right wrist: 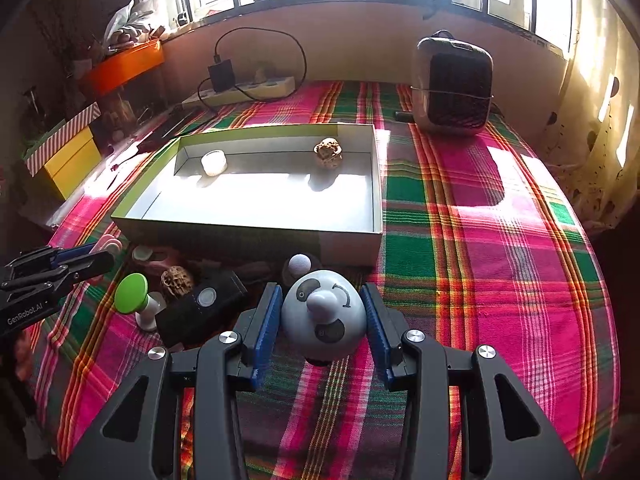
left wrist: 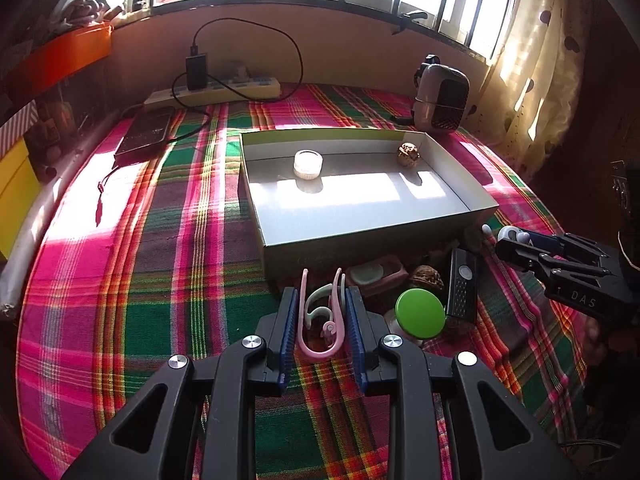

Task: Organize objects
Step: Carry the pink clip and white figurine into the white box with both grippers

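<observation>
- Left claw (left wrist: 322, 322): closed on a pink U-shaped clip (left wrist: 318, 350), with a pale green hook-shaped piece (left wrist: 316, 306) nested inside it. The blue pads (left wrist: 289, 332) press the two outer arms. Judged thin springy plastic, very light — the arms will flex under pressure, so a grip low near the bend would be steadier than one at the free tips. The pair sits over the plaid-covered tabletop (left wrist: 140, 240), just short of the box's near wall.
- Open cardboard box (left wrist: 476, 210): lies near the middle of the tabletop. It holds a white ribbed cap (left wrist: 307, 164) at back left and a walnut (left wrist: 408, 155) at back right, well apart. Most of the floor is bare.
- Loose items between the claws, in front of the box: a green-topped mushroom-shaped piece (right wrist: 131, 293), a second walnut (right wrist: 177, 278), a black remote-like device (right wrist: 202, 308) and a pink soap-dish-like item (left wrist: 376, 274). The walnut is hard and round and may roll; the device looks rigid, best taken across its narrow sides.
- Right claw (right wrist: 322, 312): partly closed on a grey egg-shaped panda toy (right wrist: 323, 316) — pads at its two flanks, at the widest part. The surface looks smooth and curved, so slipping forward is the risk. A small white ball (right wrist: 300, 264) lies just beyond it, beside the box wall.
</observation>
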The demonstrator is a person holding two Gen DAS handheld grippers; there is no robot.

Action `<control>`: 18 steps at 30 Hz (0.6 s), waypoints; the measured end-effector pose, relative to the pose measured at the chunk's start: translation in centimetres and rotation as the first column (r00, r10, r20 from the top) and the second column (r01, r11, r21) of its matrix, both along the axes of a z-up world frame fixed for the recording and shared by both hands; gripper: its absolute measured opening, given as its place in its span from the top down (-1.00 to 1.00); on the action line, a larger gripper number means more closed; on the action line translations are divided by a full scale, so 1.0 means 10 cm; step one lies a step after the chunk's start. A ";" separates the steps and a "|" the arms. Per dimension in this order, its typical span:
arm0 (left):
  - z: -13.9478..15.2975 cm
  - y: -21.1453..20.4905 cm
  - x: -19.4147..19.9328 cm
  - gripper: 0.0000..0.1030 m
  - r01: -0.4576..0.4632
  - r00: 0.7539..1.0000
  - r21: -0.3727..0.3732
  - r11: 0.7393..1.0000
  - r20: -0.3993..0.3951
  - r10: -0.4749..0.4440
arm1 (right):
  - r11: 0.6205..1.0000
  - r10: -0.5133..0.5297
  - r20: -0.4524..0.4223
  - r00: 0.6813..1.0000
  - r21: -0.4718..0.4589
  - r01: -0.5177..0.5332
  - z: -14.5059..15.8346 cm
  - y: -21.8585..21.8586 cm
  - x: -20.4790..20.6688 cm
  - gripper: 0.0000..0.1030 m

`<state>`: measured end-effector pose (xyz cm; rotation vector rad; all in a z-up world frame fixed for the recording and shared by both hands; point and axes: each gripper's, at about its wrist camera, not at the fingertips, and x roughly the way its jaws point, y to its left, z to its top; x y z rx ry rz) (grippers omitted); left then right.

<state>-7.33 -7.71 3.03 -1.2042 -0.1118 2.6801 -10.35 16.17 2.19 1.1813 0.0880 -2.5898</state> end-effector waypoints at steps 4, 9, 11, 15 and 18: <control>0.10 0.04 -0.01 0.58 0.012 1.000 -0.016 1.000 -0.023 -0.013 | 1.000 0.017 -0.010 1.000 -0.021 -0.018 0.09 0.00 -0.01 0.18; 0.21 0.09 -0.11 0.58 0.028 0.999 -0.022 0.999 -0.046 -0.029 | 0.999 0.036 -0.034 0.999 -0.032 -0.037 0.24 -0.04 -0.08 0.18; 0.23 0.10 -0.17 0.58 0.030 0.998 -0.022 0.999 -0.052 -0.031 | 0.998 0.047 -0.044 0.998 -0.037 -0.049 0.29 -0.07 -0.11 0.18; 0.25 0.13 -0.29 0.58 0.037 0.998 -0.026 0.999 -0.055 -0.038 | 0.996 0.073 -0.052 0.996 -0.043 -0.075 0.36 -0.15 -0.21 0.18; 0.26 0.14 -0.37 0.58 0.042 0.998 -0.025 0.999 -0.054 -0.043 | 0.995 0.084 -0.049 0.995 -0.051 -0.086 0.38 -0.19 -0.31 0.18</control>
